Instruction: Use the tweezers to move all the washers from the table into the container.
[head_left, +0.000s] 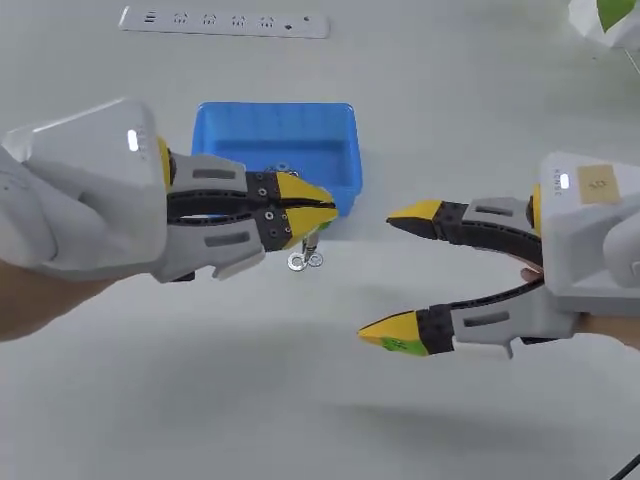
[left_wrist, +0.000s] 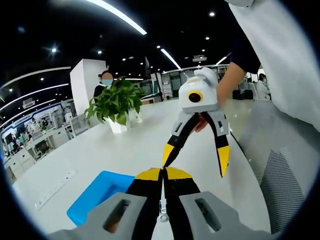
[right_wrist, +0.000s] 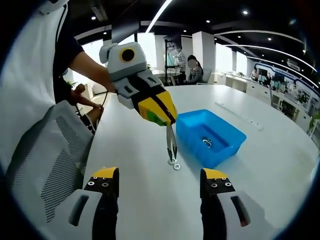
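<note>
**A:** Well, what is the left gripper doing?

**B:** Its jaws are pressing together on the tweezers. These are pointing down from the yellow tips toward the table.

**A:** And where are the tweezer ends sitting?

**B:** In the right gripper view they are reaching down to two washers. The pair is lying side by side on the white surface, just beside the wall of the blue container that is facing the person. I cannot tell whether the ends are pinching one of them or only touching it.

**A:** Is anything lying inside the container?

**B:** Yes, a few other washers are resting on its floor.

**A:** How is the right gripper standing?

**B:** It is hovering over the table to the right of the container. Its jaws are gaping wide with nothing between them and are pointing toward the left gripper.

**A:** What else is showing?

**B:** A white power strip is lying beyond the container, near the far edge of the head view. In the left gripper view a potted plant is standing farther along the table. In the right gripper view a mesh chair is sitting beside the table.
</note>
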